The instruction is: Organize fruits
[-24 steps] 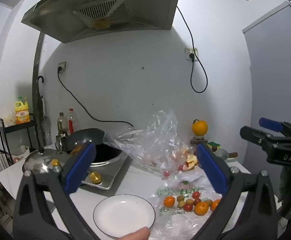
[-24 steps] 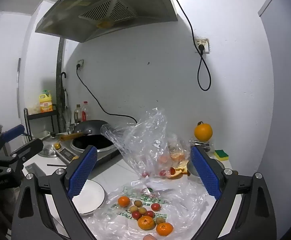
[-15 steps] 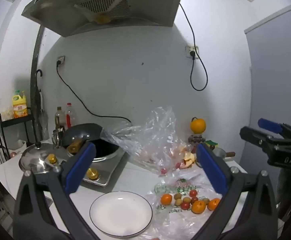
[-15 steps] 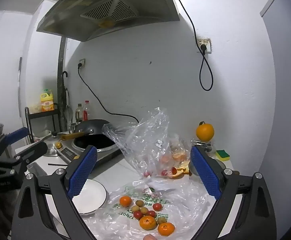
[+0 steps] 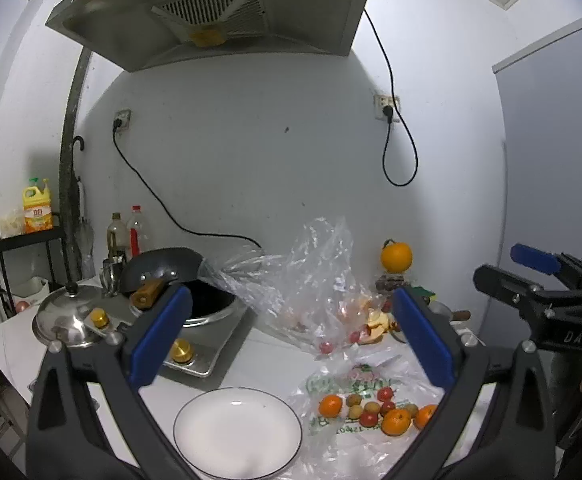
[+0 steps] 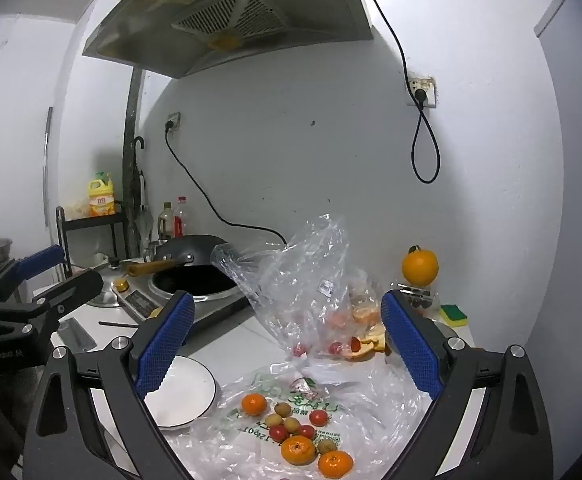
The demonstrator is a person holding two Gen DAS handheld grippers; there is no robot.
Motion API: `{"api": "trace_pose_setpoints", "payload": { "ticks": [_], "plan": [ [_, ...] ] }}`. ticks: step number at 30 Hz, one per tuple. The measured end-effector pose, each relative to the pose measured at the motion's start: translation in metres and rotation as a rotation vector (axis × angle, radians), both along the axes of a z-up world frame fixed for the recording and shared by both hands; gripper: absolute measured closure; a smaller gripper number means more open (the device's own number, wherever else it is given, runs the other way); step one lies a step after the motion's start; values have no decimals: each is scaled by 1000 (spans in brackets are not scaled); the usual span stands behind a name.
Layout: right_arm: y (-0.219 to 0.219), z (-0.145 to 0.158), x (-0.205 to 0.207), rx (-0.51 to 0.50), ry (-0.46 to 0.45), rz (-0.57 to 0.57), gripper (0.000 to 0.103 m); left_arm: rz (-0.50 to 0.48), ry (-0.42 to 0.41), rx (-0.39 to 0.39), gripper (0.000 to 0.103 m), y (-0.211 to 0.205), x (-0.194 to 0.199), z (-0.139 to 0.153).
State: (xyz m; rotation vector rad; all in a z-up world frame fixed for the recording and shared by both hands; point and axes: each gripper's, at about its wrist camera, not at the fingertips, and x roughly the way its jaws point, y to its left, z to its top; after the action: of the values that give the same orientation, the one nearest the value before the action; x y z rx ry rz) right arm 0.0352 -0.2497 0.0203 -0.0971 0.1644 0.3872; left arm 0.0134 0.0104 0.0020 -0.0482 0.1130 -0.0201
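Note:
A pile of small fruit lies on a flat printed plastic bag: three oranges, small red fruits and brownish round ones. To its left sits an empty white plate with a dark rim. My left gripper hangs open above the plate and the fruit, nothing between its blue pads. My right gripper is open too, above the fruit pile, holding nothing. Each gripper shows at the edge of the other's view: right one, left one.
A crumpled clear bag with more fruit and peel stands behind the pile. An induction cooker with a dark wok, a steel lid, bottles and a rack are at left. A large orange and a sponge sit at back right.
Both views have drawn back and tilted up a little. The fingertip at the plate's near rim in the earliest left wrist frame is gone. Both grippers stay open.

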Motion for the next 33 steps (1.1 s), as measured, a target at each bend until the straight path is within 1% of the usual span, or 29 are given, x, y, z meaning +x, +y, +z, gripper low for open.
{"api": "trace_pose_setpoints", "payload": {
  "ticks": [7, 14, 23, 33],
  "plan": [
    [-4, 2, 4, 16, -7, -10, 7, 3, -7, 3, 1, -3, 6, -3],
    [-4, 1, 9, 18, 7, -8, 7, 8, -2, -21, 1, 2, 8, -4],
    [-5, -1, 16, 22, 19, -15, 7, -17, -15, 25, 1, -10, 8, -8],
    [-5, -2, 16, 22, 20, -25, 7, -15, -11, 6, 1, -6, 8, -7]
  ]
}}
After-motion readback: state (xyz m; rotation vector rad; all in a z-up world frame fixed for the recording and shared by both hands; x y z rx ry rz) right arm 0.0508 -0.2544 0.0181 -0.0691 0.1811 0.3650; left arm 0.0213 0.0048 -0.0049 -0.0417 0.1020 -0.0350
